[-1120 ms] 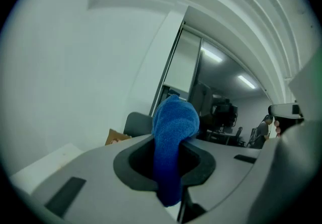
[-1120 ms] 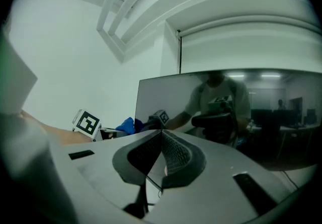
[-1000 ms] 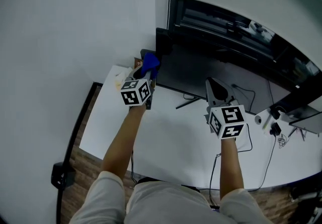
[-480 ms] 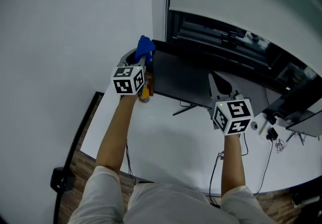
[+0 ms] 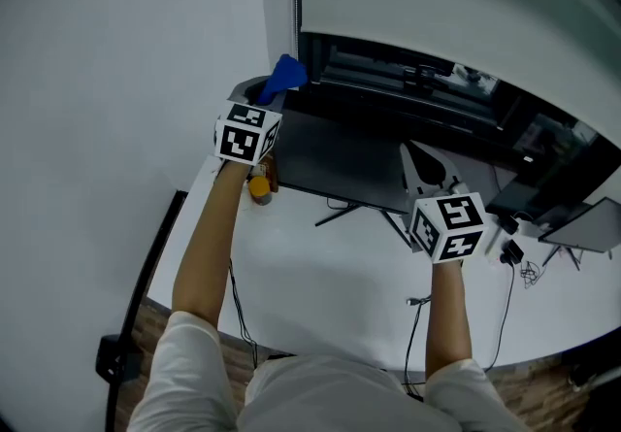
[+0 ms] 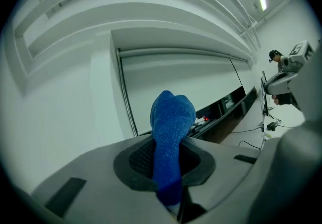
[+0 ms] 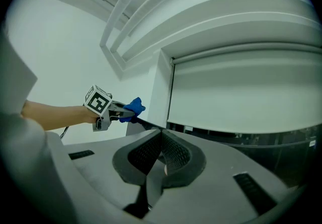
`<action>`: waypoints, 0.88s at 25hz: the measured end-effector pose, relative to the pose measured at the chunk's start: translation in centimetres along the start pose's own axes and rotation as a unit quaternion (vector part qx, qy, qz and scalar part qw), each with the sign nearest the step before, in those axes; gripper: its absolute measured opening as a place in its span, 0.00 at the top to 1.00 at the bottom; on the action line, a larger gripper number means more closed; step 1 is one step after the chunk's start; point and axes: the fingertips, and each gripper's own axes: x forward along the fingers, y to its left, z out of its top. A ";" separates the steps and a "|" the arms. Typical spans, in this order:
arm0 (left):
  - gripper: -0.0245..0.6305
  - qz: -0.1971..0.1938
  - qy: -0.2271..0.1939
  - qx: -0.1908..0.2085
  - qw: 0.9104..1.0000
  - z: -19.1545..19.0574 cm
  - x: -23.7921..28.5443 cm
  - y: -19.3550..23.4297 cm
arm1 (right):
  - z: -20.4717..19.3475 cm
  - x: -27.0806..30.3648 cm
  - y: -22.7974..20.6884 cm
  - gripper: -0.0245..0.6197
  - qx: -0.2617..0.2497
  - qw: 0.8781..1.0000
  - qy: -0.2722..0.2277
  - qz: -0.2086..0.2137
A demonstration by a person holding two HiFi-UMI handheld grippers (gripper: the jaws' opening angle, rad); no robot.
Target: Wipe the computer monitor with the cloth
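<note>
Two grippers up over the white counter (image 5: 320, 270), one working, one idle. Left gripper (image 5: 271, 100) pinching the blue cloth (image 5: 286, 74) tight between its jaws, with a rounded wad poking out past the tips. Cloth at the top left corner of the computer monitor (image 5: 340, 156), above the counter's far left corner; touching the frame or just short of it, cannot tell. Monitor dark, on its stand toward the counter's far edge, screen facing the near edge. Right gripper (image 7: 161, 157) pressed together on nothing, hanging in front of the monitor's right end, well apart from the cloth. Step in hand, by judgement: bringing the cloth to the start of a first pass, with no wiping evident yet. Next, again by judgement: lay the wad flat on the glass and sweep toward the monitor's right side, with pressure light enough not to rock the stand; right gripper possibly of use to steady the frame. Left arm stretched long and forward, forearm bare, gripper angled up toward the far edge. Right arm reaching less far, gripper pointing much the same way.
</note>
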 end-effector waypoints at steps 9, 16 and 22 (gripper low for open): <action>0.85 -0.049 0.043 0.015 0.998 3.0 2.3 -8.8 | -1.0 -6.2 -5.3 0.94 0.010 0.999 0.014 -0.034; 0.85 -0.079 0.035 0.010 0.996 5.5 3.8 -15.5 | -1.9 -10.9 -9.3 0.94 0.012 0.998 0.021 -0.057; 0.85 -0.098 0.028 0.010 0.995 7.8 5.2 -21.3 | -2.7 -14.2 -12.5 0.94 0.016 0.997 0.023 -0.075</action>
